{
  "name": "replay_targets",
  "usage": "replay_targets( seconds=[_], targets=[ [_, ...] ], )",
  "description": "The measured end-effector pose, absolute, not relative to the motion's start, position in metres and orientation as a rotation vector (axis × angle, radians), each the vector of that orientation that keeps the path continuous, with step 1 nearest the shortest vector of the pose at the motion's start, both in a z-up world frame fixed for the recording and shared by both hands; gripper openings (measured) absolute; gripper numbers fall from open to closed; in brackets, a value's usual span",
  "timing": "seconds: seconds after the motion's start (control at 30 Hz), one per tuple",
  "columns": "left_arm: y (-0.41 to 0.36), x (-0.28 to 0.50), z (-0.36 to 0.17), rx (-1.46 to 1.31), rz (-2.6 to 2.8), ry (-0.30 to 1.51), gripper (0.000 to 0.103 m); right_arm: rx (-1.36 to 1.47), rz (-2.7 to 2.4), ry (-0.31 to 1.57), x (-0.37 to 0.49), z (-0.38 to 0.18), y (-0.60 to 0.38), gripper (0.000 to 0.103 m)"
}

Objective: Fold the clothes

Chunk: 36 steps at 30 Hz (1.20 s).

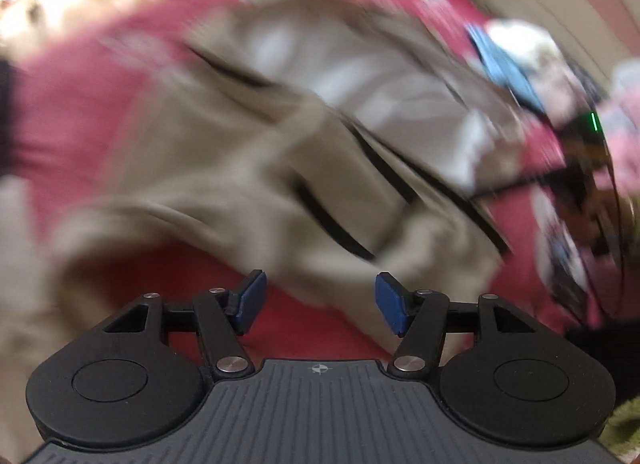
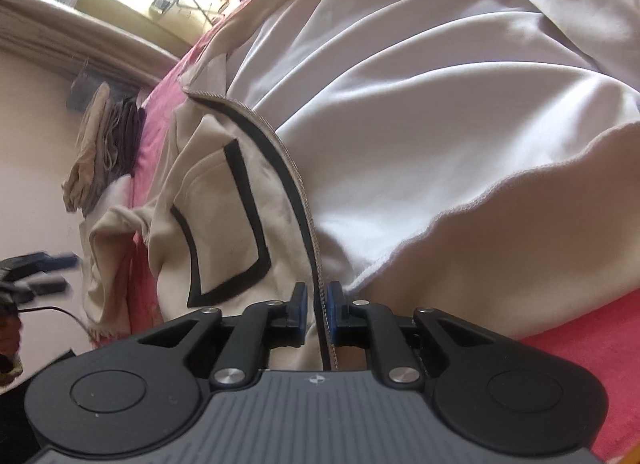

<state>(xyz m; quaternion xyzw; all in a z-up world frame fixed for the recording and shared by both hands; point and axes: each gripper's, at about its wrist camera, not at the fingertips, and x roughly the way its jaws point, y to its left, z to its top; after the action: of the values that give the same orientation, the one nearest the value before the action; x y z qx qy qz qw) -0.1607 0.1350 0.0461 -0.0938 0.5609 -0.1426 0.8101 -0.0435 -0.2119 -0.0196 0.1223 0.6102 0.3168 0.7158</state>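
On the pink bedspread (image 2: pixel 600 364), soft, limp jacket (image 2: pixel 420 104): best gripped at hem; right gripper (image 2: pixel 317 306) narrowly straddles its zipper edge (image 2: pixel 298 180), left gripper (image 1: pixel 320 302) agape, empty.

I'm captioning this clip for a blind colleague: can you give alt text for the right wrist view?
The right gripper straddles the zipper edge of a beige jacket with black-trimmed pocket, white lining exposed, spread on a pink bedspread. More clothes hang by the wall behind.

Right hand-held gripper (image 2: pixel 317 310) w/ beige jacket's (image 2: pixel 224 200) zipper edge (image 2: pixel 304 200) between pads, on red bedspread (image 2: pixel 592 376).
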Motion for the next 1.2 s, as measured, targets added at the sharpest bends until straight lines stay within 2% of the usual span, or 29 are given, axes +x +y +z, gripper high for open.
replay_targets(
  seconds=[0.23,0.3,0.5,0.6,0.73,0.8,0.97,1.2],
  targets=[
    [0.069,-0.165,-0.002,-0.13,-0.439,1.326,0.055,0.18,0.71,1.369,-0.047,-0.029,-0.2,0.02],
    [0.066,-0.167,-0.008,-0.14,-0.445,1.344,0.054,0.155,0.732,1.338,-0.05,-0.028,-0.196,0.008],
    [0.072,-0.166,-0.024,-0.249,-0.411,1.38,0.054,0.204,0.77,1.171,-0.041,-0.007,-0.198,0.009],
    [0.073,-0.169,-0.031,-0.278,-0.396,1.398,0.053,0.243,0.702,1.237,-0.03,-0.018,-0.208,0.017],
    [0.075,-0.17,-0.033,-0.313,-0.382,1.408,0.051,0.379,0.586,1.278,-0.037,-0.013,-0.241,0.022],
    [0.076,-0.17,-0.033,-0.34,-0.38,1.417,0.049,0.443,0.516,1.3,-0.042,-0.01,-0.258,0.028],
    [0.073,-0.173,-0.033,-0.373,-0.426,1.426,0.046,0.614,0.333,1.414,-0.058,-0.023,-0.301,0.028],
    [0.062,-0.178,-0.04,-0.417,-0.434,1.429,0.045,0.822,0.336,1.547,-0.07,-0.081,-0.302,0.029]
  ],
)
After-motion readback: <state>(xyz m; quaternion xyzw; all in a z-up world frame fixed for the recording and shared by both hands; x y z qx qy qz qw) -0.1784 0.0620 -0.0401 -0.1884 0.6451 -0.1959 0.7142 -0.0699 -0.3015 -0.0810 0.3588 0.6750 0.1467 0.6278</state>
